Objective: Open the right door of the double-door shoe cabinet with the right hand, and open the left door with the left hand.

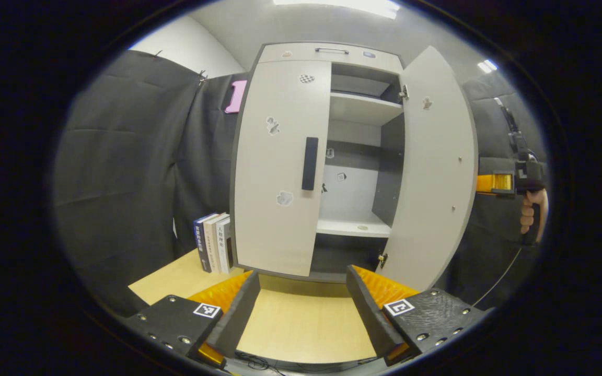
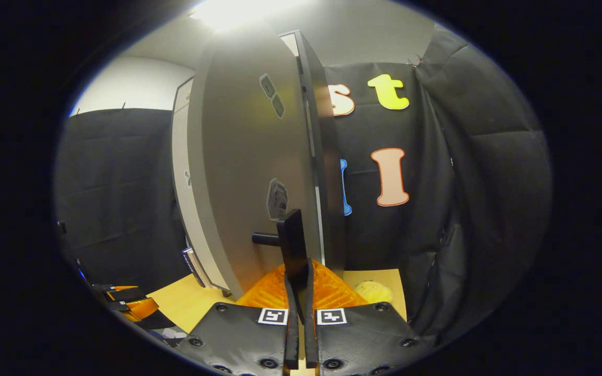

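Left gripper view: one shoe cabinet (image 1: 327, 52) at 12 o'clock on a light wood table (image 1: 301, 324), two doors. Left door (image 1: 280, 172) closed, one black handle (image 1: 309, 163) on it. Right door (image 1: 437, 172) swung open toward 2 o'clock; shelves (image 1: 361, 107) visible inside. Left claw (image 1: 301, 308) at 6 o'clock, fingers wide apart, holding nothing, well short of the cabinet. Three books (image 1: 215, 243) upright at 9 o'clock, just beside the cabinet. Black cloth walls, ceiling lights on. Right gripper view: right claw (image 2: 298, 318) at 6 o'clock, fingers closed on the right door handle (image 2: 293, 245); door edge-on at 12 o'clock. One yellow round item (image 2: 373, 291) on the table at 4 o'clock; can't tell what.
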`<control>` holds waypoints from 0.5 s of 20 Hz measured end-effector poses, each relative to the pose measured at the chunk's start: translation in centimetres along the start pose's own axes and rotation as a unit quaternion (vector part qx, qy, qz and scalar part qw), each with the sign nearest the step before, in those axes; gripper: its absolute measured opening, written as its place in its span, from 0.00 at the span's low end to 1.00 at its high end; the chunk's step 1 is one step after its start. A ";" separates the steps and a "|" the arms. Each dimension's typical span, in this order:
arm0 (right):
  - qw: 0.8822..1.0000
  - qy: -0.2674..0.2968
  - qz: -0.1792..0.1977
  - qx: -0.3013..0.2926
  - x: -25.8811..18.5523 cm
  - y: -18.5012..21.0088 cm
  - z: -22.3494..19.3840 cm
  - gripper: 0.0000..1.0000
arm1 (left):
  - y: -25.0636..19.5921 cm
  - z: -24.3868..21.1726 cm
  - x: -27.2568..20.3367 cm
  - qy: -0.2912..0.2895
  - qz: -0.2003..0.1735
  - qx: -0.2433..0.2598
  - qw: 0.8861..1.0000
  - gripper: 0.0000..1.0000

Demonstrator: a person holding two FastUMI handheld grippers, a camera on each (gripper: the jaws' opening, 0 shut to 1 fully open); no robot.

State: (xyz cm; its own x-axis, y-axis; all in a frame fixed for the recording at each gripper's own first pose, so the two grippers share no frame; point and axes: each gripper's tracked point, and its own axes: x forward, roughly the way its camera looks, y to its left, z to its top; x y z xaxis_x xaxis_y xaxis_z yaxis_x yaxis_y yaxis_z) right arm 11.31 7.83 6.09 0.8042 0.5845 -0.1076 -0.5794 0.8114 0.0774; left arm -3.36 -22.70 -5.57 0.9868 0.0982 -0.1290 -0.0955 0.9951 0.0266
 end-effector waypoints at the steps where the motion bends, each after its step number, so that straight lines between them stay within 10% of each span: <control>1: 1.000 0.004 -0.010 -0.004 0.1 -0.1 -0.1 0.05 | 0.8 0.2 0.4 -0.001 -0.002 -0.004 1.000 0.99; 10: 0.997 0.034 -0.073 0.010 -2.0 0.1 -1.1 0.05 | 8.6 0.6 3.1 0.002 0.005 -0.014 1.000 0.99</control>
State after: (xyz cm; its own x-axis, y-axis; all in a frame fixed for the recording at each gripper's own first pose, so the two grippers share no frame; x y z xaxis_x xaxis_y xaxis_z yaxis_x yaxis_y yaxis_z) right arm 9.47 6.76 5.23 0.8682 0.4601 -0.1856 -0.4541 0.8877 0.0765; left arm -1.05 -13.84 -5.10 0.9851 0.1086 -0.1336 -0.1096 0.9940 0.0003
